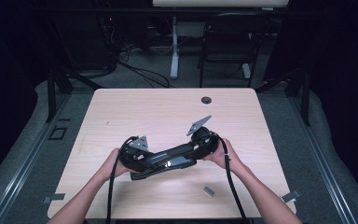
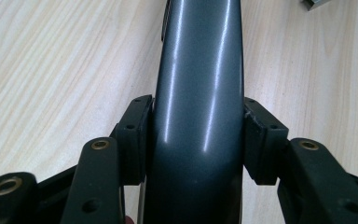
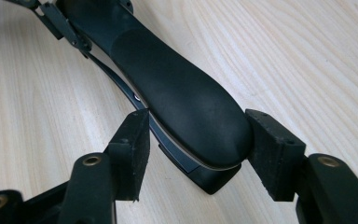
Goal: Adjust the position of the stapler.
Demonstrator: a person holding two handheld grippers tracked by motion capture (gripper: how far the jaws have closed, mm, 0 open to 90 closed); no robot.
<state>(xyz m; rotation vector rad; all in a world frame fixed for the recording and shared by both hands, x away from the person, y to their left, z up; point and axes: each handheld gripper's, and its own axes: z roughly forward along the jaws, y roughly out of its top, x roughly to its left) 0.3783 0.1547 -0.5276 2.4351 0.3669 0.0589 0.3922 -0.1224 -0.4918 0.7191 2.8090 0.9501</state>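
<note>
Stapler (image 1: 170,157) work is what we have in hand: it sits low on the table (image 1: 121,112), near our edge, lying across between our two hands. Nearest us, a small grey metal piece (image 1: 209,191) lies on the wood, apart from everything else. Our left gripper (image 2: 196,135) is closed firmly around the stapler's glossy grey body (image 2: 198,93), both pads pressed flat against its sides. Our right gripper (image 3: 193,140) sits at the other, rounded black end (image 3: 191,112); the far pad (image 3: 272,149) touches the tip, while the near pad (image 3: 133,149) seems to stand just off the thin metal strip along the underside, so we judge it part-open and not yet clamped. In the high view both grippers (image 1: 135,156) (image 1: 204,142) meet the stapler end to end.

To do this well, we should keep the left grip steady as the anchor, centre the right pads squarely on the black end before closing, and avoid pinching the thin strip, which could slip or bend. Beyond the stapler the table lies bare up to a round cable hole (image 1: 206,100).
</note>
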